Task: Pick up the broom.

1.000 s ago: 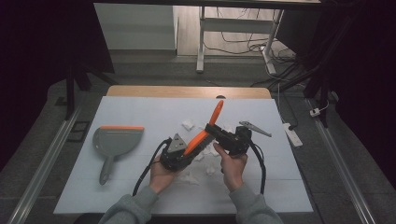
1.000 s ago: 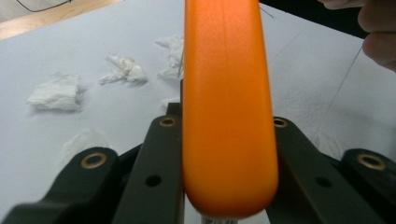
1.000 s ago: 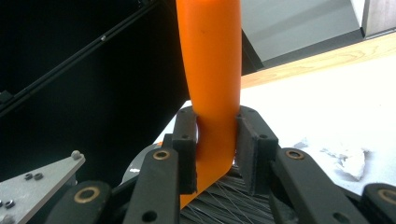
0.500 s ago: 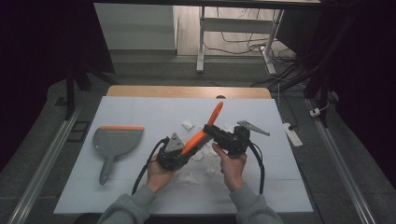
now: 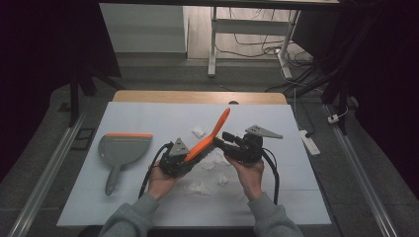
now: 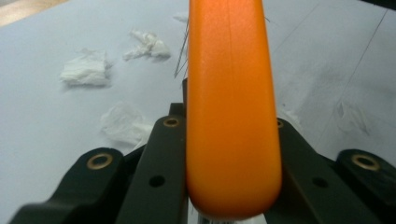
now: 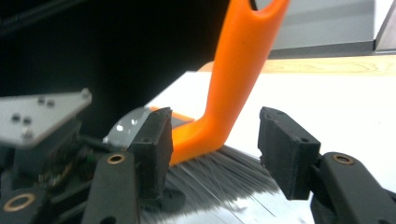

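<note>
Looking down from the high view, the left gripper (image 5: 190, 157) clamps the orange brush (image 5: 210, 137) over the white table (image 5: 148, 118), beside paper scraps (image 5: 199, 132) and a grey dustpan (image 5: 121, 150). The left gripper view has both jaws pressed against the handle (image 6: 232, 116). The right gripper view shows the right gripper (image 7: 212, 149), jaws just opening, pads clear of the brush (image 7: 233, 84) between them.

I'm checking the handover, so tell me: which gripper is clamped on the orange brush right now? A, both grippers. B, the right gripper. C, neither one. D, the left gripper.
D: the left gripper is shut on the orange brush, while the right gripper has just been opening, its pads standing apart from the brush between them.
</note>
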{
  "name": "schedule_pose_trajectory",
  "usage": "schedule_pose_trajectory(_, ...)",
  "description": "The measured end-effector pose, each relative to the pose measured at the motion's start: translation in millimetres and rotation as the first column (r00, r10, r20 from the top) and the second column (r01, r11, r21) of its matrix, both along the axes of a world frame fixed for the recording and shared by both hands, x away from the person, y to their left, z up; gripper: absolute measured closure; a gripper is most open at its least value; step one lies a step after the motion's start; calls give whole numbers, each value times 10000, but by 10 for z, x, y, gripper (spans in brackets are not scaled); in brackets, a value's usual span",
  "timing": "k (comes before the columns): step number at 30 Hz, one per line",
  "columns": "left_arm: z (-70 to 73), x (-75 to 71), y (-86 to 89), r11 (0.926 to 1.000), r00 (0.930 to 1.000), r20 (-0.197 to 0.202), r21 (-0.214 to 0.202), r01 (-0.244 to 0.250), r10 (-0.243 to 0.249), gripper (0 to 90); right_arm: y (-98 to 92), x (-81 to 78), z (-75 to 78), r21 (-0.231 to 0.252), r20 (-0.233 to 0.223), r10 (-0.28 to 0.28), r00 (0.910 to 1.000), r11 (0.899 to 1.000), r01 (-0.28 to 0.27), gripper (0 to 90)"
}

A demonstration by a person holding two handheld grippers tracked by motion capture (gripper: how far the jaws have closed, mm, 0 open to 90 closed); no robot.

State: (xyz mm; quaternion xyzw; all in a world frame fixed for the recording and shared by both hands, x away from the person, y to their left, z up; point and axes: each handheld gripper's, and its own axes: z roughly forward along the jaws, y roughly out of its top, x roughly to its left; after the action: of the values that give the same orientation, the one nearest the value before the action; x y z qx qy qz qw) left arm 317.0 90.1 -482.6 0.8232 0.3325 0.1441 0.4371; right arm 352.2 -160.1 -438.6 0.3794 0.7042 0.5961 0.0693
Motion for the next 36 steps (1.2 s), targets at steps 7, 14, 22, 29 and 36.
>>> schedule_pose_trajectory(7, 14, 16, 57, 9983, 9992, -238, 492, 321, -309, 798, -43, -48, 32, -1366, 573, 603, 9965, 9893, -520, 435)
schedule_pose_trajectory(14, 96, -12, 78, 9941, 9984, -85, 933, 559, -554, 799, -129, -88, 70, -2265, 504, 1267, 9907, 9675, -1122, 423)
schedule_pose_trajectory(22, 146, -1, 136, 9858, 9940, -317, 1288, 1078, -1046, 798, -144, -160, 179, -3423, 536, 2067, 9769, 9228, -1765, 389)
schedule_pose_trajectory(29, 160, 0, 112, 9704, 9876, -630, 1870, 1530, -1436, 798, -79, -217, 247, -4149, 702, 2607, 9629, 8854, -2095, 370)
schedule_pose_trajectory(36, 173, -24, 50, 9393, 9745, -915, 2616, 2218, -2047, 798, 0, -286, 295, -4978, 713, 3190, 9451, 8324, -2434, 372)
